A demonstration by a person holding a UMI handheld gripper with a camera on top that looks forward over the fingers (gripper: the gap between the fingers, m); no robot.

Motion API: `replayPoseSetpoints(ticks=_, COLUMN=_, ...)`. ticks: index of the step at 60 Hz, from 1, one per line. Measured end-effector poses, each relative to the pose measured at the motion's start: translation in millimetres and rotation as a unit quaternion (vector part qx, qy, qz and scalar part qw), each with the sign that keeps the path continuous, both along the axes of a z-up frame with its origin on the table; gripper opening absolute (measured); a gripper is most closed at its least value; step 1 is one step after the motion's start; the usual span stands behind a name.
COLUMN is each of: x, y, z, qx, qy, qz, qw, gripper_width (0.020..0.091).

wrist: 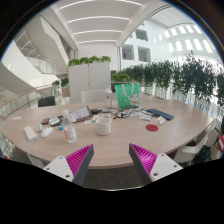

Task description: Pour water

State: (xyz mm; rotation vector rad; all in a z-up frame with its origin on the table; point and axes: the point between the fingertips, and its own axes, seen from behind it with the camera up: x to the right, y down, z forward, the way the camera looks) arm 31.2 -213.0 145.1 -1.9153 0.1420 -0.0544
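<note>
My gripper (pixel 111 152) hovers over the near edge of a round wooden table (pixel 120 140). It is open, with nothing between the magenta pads (pixel 80 158). Well beyond the fingers, near the table's middle, stands a white cup-like vessel (pixel 104 124). To its left, ahead of the left finger, a small clear bottle (pixel 70 131) with a pinkish band stands upright. Both are far from the fingers and untouched.
A flat red disc (pixel 152 127) lies to the right beyond the right finger. Small white items (pixel 31 132) sit at the table's left, with dark flat items (pixel 151 116) further back. A green chair (pixel 125 95) and a row of plants (pixel 170 75) stand behind the table.
</note>
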Motion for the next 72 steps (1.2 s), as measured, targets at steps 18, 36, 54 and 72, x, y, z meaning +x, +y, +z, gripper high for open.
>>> replayPoseSetpoints(ticks=18, x=-89, y=60, z=-32, qx=0.019, qy=0.030, qz=0.085, qw=0.996, gripper_width=0.0833)
replayPoseSetpoints(ticks=36, x=-195, y=185, z=-52, qx=0.041, qy=0.013, qz=0.145, qw=0.989, gripper_width=0.0837)
replayPoseSetpoints(ticks=54, x=-205, y=273, z=-70, qx=0.058, qy=0.029, qz=0.139, qw=0.988, gripper_width=0.0521)
replayPoseSetpoints(ticks=72, x=-207, y=283, z=-77, qx=0.051, qy=0.005, qz=0.150, qw=0.987, gripper_width=0.0376)
